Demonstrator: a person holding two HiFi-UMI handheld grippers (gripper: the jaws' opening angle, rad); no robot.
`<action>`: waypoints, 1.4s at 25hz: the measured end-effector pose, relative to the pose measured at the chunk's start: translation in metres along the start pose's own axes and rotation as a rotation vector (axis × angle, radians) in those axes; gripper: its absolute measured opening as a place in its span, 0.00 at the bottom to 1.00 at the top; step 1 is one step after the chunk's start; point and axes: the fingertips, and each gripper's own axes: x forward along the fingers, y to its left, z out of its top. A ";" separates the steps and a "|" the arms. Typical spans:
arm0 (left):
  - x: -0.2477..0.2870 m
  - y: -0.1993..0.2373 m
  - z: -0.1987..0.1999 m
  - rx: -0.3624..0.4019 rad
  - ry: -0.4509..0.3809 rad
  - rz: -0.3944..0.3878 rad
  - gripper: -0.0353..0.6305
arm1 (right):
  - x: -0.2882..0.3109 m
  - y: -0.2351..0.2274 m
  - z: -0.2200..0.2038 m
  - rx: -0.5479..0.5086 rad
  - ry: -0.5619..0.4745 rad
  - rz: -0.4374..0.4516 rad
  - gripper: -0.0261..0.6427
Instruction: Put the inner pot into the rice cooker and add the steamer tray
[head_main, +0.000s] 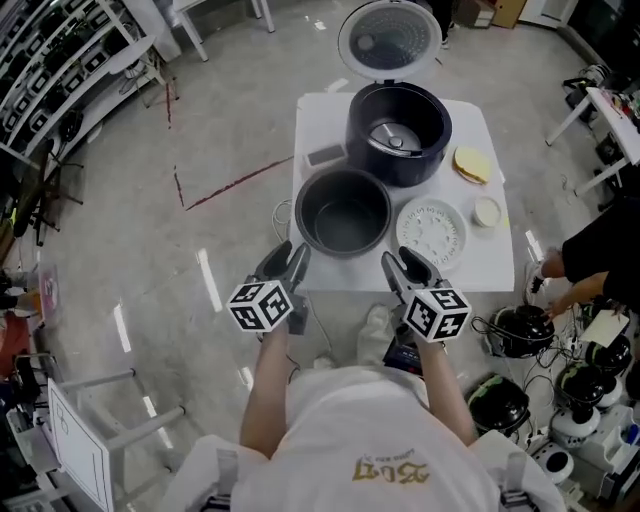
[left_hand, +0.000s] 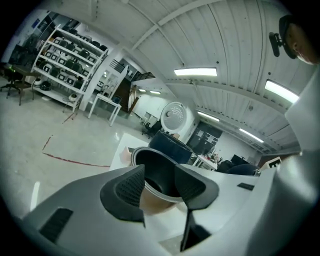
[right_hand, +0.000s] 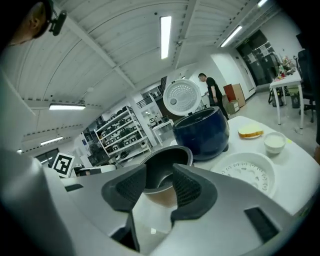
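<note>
The dark inner pot (head_main: 343, 213) stands on the white table (head_main: 318, 110) near its front edge, also seen as the inner pot (left_hand: 157, 170) and the inner pot (right_hand: 162, 172) beyond each pair of jaws. Behind it sits the dark blue rice cooker (head_main: 398, 132) with its lid (head_main: 390, 38) raised. The white steamer tray (head_main: 431, 232) lies right of the pot. My left gripper (head_main: 292, 262) and right gripper (head_main: 398, 266) hover just short of the table's front edge, either side of the pot. Both stand open with nothing between the pads.
A yellow sponge (head_main: 471, 164) and a small white cup (head_main: 488, 212) lie at the table's right side, a flat grey card (head_main: 325, 155) at its left. Several rice cookers (head_main: 520, 330) stand on the floor at right, beside a person's arm (head_main: 590, 260). Shelving (head_main: 50, 60) lines the far left.
</note>
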 end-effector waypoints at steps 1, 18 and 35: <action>0.010 0.004 0.000 -0.006 0.006 0.019 0.34 | 0.009 -0.010 0.003 0.001 0.018 0.007 0.28; 0.074 0.061 -0.021 -0.089 0.056 0.276 0.35 | 0.113 -0.089 -0.004 0.009 0.240 0.089 0.28; 0.103 0.075 -0.019 -0.127 0.138 0.115 0.29 | 0.136 -0.088 -0.018 0.094 0.225 -0.012 0.22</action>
